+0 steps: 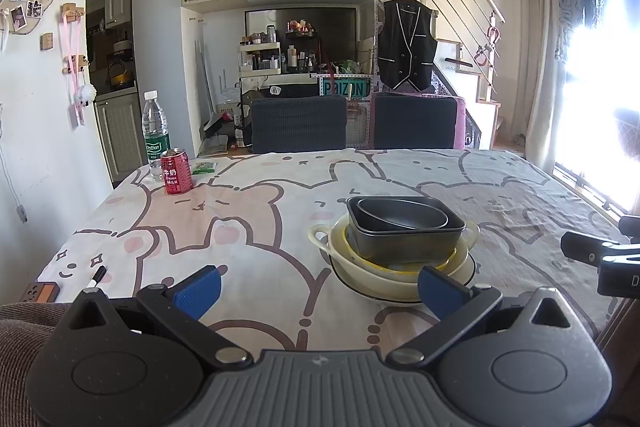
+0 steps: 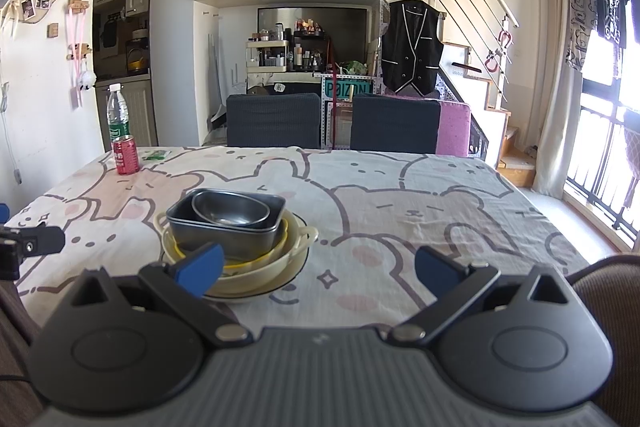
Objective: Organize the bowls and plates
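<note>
the left gripper point(image 1: 318, 289) hangs low over the near edge of the table point(image 1: 248, 227), level and pointed at the far edge. its blue pads point(image 1: 198, 291) are spread wide with nothing between them. the right gripper point(image 2: 318, 269) sits the same way, just beside it along the near edge, pads point(image 2: 438, 271) wide apart and empty. each one shows at the side of the other's view as a black bracket, cut off by the frame.

the stack point(image 1: 394, 247) stands on the table toward the near edge, roughly midway between its left and right edges. it lies just ahead of the left gripper's right pad and the right gripper's left pad, and neither touches it. from the bottom up it is a white plate point(image 1: 348, 277) with a dark rim, a cream bowl point(image 1: 320, 233) with two side handles, a yellow bowl point(image 1: 340, 233), a dark rectangular pan point(image 1: 404, 241) and an oval metal dish point(image 1: 400, 215) inside the pan.

the pads hide the near edge of the plate and part of the cream bowl in both views. the yellow bowl shows only as a strip of rim, so whether anything else lies under the pan cannot be told.

a red can point(image 1: 175, 171), a water bottle point(image 1: 155, 131) and a green packet point(image 1: 204, 167) sit near the far left corner. a marker point(image 1: 97, 277) and a small dark-and-orange object point(image 1: 40, 291) lie by the near left corner, the latter half hidden by brown fabric point(image 1: 24, 331). glare from the window point(image 1: 596, 75) washes out the right side of the left view.
</note>
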Action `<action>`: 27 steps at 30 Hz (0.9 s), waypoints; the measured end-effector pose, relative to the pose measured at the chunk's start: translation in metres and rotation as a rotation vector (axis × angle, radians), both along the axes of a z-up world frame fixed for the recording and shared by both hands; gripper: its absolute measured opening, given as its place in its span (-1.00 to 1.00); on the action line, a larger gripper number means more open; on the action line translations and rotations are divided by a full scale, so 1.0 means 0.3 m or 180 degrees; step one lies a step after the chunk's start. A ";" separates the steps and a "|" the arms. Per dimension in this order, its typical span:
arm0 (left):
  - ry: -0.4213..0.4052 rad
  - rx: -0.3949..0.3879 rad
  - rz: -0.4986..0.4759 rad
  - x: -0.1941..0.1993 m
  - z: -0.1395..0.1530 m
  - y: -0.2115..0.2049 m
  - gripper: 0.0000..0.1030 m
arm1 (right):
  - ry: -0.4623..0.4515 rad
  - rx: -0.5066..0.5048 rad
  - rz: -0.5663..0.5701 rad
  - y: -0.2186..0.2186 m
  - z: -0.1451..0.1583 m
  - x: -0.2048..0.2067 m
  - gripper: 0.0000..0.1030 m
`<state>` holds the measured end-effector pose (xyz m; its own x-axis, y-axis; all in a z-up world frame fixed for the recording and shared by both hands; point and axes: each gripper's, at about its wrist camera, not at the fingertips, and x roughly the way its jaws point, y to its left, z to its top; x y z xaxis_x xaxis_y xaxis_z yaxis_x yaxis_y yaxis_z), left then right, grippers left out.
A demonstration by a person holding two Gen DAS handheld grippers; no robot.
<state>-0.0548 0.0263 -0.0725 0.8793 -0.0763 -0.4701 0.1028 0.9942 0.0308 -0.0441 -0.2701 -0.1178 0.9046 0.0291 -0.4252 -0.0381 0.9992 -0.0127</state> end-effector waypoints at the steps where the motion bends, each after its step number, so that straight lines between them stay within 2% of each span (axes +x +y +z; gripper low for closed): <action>1: 0.0001 0.0001 0.0000 0.000 0.000 0.000 1.00 | -0.0001 -0.0001 0.0000 0.000 0.000 0.000 0.99; 27: 0.0013 -0.0018 0.0008 -0.012 -0.014 -0.007 1.00 | 0.0006 0.0004 -0.0005 0.002 -0.003 -0.001 0.99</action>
<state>-0.0583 0.0243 -0.0769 0.8775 -0.0768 -0.4734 0.1005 0.9946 0.0248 -0.0443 -0.2695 -0.1188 0.9039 0.0281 -0.4268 -0.0364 0.9993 -0.0115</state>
